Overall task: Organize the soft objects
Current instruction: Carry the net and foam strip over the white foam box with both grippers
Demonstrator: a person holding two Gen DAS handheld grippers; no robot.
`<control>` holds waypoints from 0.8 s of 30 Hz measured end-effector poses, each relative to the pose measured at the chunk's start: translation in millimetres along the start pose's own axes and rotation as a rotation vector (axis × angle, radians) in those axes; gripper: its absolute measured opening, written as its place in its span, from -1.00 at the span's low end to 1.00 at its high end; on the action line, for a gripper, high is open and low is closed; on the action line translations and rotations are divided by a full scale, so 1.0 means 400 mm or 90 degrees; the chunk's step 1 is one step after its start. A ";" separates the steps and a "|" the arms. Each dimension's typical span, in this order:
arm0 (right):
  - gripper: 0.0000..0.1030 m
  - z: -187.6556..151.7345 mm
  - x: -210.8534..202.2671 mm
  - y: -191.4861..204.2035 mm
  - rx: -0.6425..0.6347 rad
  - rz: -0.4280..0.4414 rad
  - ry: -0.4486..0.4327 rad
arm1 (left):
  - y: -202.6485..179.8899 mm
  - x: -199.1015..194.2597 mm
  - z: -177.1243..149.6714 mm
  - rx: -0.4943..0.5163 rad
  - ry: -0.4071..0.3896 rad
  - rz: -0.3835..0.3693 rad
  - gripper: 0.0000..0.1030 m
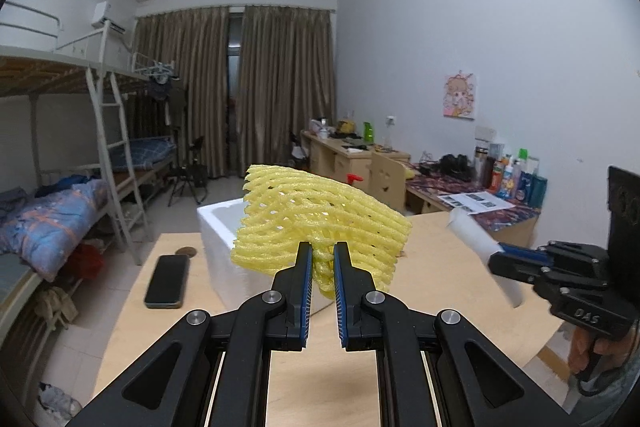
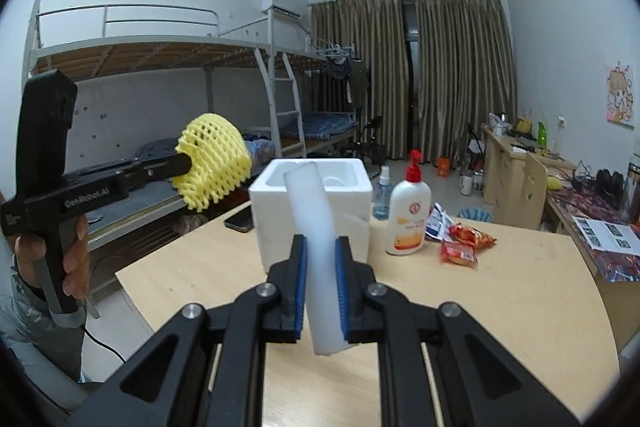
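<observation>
Above a wooden worktop [image 2: 500, 287], the left claw [image 1: 323, 247] grips yellow foam netting [image 1: 320, 219]; the right claw [image 2: 321, 243] grips a white foam sheet [image 2: 316, 227].

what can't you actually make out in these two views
- Inside of the white foam box: right wrist view, its own walls and the white foam strip held by the right hand-held gripper hide it; left wrist view, the yellow foam net in the left hand-held gripper covers it.
- Lotion bottle label: too small.
- Phone: mostly hidden behind the box.
</observation>
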State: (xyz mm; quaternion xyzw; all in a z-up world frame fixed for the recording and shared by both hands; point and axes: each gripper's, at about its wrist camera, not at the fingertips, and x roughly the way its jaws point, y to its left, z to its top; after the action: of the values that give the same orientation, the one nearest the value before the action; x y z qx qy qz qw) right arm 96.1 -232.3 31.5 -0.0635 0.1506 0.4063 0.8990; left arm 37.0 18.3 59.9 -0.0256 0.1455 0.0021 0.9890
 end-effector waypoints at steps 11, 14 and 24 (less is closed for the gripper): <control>-0.63 0.019 0.029 0.034 -0.007 -0.003 -0.004 | 0.032 -0.001 -0.011 -0.020 -0.008 0.037 -0.79; -0.63 0.024 0.042 0.032 0.000 0.002 -0.005 | 0.034 0.011 -0.012 -0.027 -0.004 0.041 -0.79; -0.63 0.038 0.078 0.051 -0.007 0.020 -0.006 | 0.055 0.054 0.000 -0.028 -0.002 0.063 -0.79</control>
State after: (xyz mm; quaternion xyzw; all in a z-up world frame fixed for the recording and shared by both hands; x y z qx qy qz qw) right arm 103.8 -193.1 36.2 -0.0642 0.1448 0.4212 0.8930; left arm 57.3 40.1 52.6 -0.0401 0.1449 0.0541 0.9872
